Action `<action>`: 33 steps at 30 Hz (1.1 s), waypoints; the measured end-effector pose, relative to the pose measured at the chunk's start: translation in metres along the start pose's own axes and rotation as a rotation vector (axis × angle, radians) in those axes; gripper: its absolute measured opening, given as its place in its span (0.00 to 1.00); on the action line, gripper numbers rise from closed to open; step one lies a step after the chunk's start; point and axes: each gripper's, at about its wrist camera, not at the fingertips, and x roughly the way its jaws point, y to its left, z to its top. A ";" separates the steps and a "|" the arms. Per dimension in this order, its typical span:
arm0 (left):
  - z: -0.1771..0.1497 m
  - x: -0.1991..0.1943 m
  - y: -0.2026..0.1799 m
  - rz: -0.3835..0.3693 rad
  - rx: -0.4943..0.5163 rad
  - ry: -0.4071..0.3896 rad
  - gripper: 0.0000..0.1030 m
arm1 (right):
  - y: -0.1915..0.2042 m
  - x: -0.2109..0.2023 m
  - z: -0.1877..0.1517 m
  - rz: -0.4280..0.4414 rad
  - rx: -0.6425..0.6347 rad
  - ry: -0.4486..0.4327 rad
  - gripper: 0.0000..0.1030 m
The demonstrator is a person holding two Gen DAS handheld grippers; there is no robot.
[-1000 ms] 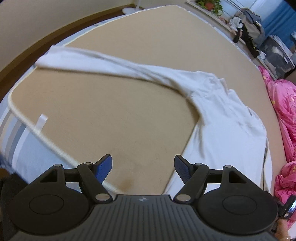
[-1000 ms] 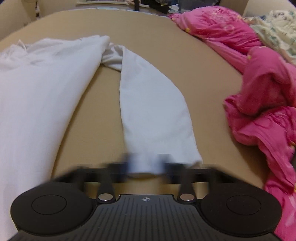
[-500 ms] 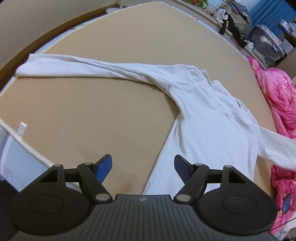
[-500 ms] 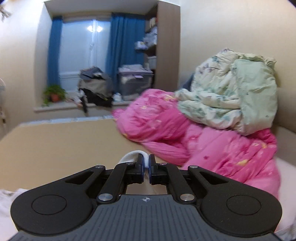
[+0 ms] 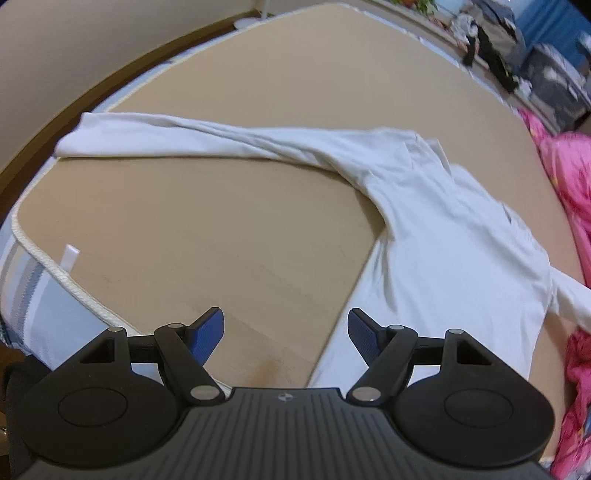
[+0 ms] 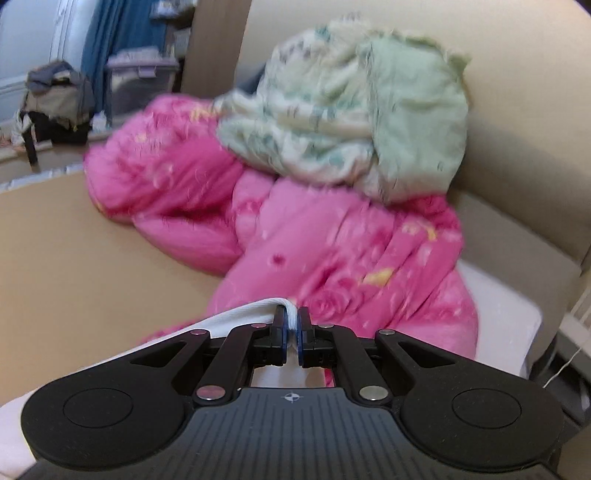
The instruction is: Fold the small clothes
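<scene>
Nearest the left wrist camera, the left gripper (image 5: 286, 330) hangs with its ribbed blue pads spread wide and nothing between them, over a flat tan mattress cover (image 5: 207, 229) edged with a white corded seam. Just past the pads the hem of a white long-sleeved shirt (image 5: 436, 236) begins; the soft, slightly creased cloth lies spread on the cover, its body running away to the right and one sleeve (image 5: 177, 138) stretched flat to the left, its cuff near the mattress corner. At the right edge the other sleeve lifts off the surface and leaves the frame. In the right wrist view, the right gripper (image 6: 291, 332) is clenched on a bunched white fold of that sleeve, the pads pressing it from both sides though the jaws are easing apart a little, and the cloth trails back to the left beneath the black linkage. Beyond it a puffy pink quilt (image 6: 295, 236) with a floral print is heaped on the bed, and a fuzzy pale green blanket (image 6: 351, 118) sits crumpled on top, against a beige padded headboard (image 6: 517, 155). Farther off, blurred, are blue curtains (image 6: 122, 33) and a lidded grey storage bin (image 6: 140, 81) whose contents cannot be made out.
</scene>
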 end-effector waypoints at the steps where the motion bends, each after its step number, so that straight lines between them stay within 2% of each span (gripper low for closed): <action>1: -0.001 0.004 -0.004 -0.004 0.004 0.010 0.76 | 0.002 0.005 -0.007 0.005 -0.010 0.013 0.11; 2: -0.002 0.007 -0.008 -0.013 0.009 0.018 0.76 | 0.003 0.007 -0.017 0.037 -0.013 0.022 0.28; 3: -0.003 0.010 -0.012 -0.020 0.015 0.024 0.76 | 0.002 0.006 -0.026 0.077 -0.003 0.018 0.53; 5: -0.005 0.013 -0.019 -0.037 0.034 0.026 0.78 | -0.002 -0.012 -0.052 0.146 0.039 -0.028 0.66; 7: -0.009 0.014 -0.022 -0.055 0.049 0.019 0.80 | -0.005 -0.040 -0.081 0.251 0.047 -0.045 0.66; 11: -0.021 0.016 -0.020 -0.083 0.068 0.025 0.81 | -0.001 -0.130 -0.158 0.489 0.008 -0.052 0.66; 13: -0.032 0.014 -0.018 -0.087 0.100 0.022 0.81 | 0.008 -0.176 -0.196 0.598 -0.041 -0.028 0.66; 17: -0.062 0.005 -0.013 -0.106 0.191 0.013 0.82 | 0.030 -0.268 -0.267 0.746 -0.084 0.060 0.68; 20: -0.087 -0.003 -0.010 -0.106 0.281 0.010 0.82 | 0.043 -0.317 -0.310 0.809 -0.022 0.185 0.75; 22: -0.103 -0.012 -0.008 -0.105 0.336 -0.009 0.82 | 0.055 -0.343 -0.331 0.846 0.014 0.289 0.76; 24: -0.118 -0.022 -0.007 -0.088 0.383 -0.032 0.82 | 0.068 -0.361 -0.343 0.853 0.008 0.350 0.77; 28: -0.144 -0.037 -0.007 -0.002 0.456 -0.059 0.82 | 0.088 -0.393 -0.359 0.835 -0.061 0.366 0.78; 33: -0.165 -0.056 0.007 -0.024 0.449 -0.092 0.82 | 0.093 -0.409 -0.371 0.825 -0.100 0.371 0.78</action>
